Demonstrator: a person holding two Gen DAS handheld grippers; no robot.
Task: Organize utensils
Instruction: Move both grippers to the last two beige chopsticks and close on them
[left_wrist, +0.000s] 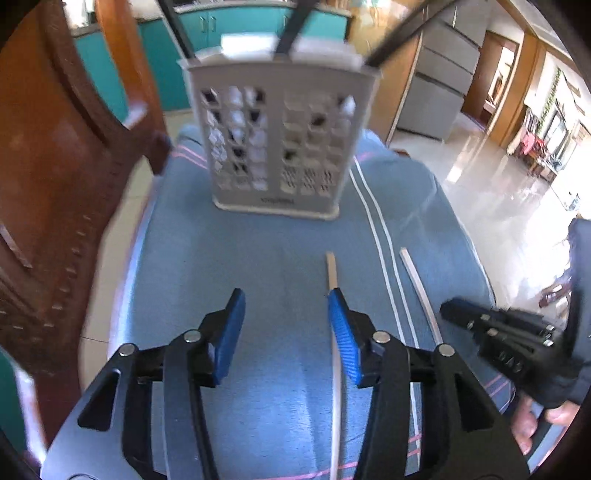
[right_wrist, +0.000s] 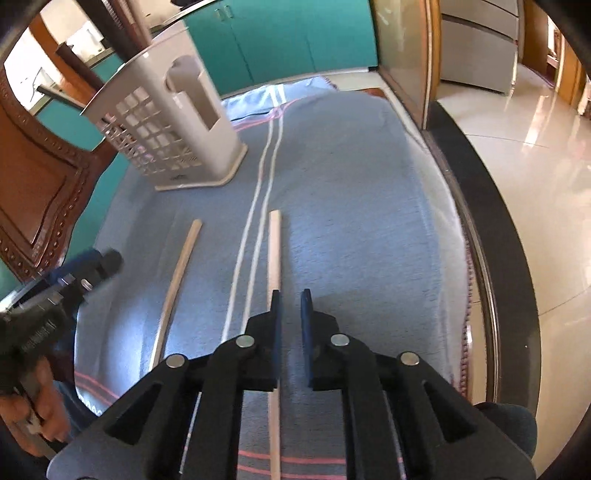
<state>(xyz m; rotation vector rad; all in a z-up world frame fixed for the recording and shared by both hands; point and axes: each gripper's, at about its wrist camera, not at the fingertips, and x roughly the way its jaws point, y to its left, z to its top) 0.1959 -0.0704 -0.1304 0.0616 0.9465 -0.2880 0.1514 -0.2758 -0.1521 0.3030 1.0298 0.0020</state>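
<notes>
We hold our left claw (left_wrist: 286, 325) spread wide, gripping nothing, above the blue cloth (left_wrist: 258, 258) on the table. Its right finger (left_wrist: 343, 339) sits over one chopstick (left_wrist: 331, 271), which lies flat on the cloth. Our right claw (right_wrist: 291, 314) is narrowed with a small gap, and nothing is pinched between its fingers; the other chopstick (right_wrist: 274, 251) runs just under its left finger. Both sticks lie near each other. The white utensil basket (left_wrist: 280, 140) stands upright farther back, with dark handles sticking out.
</notes>
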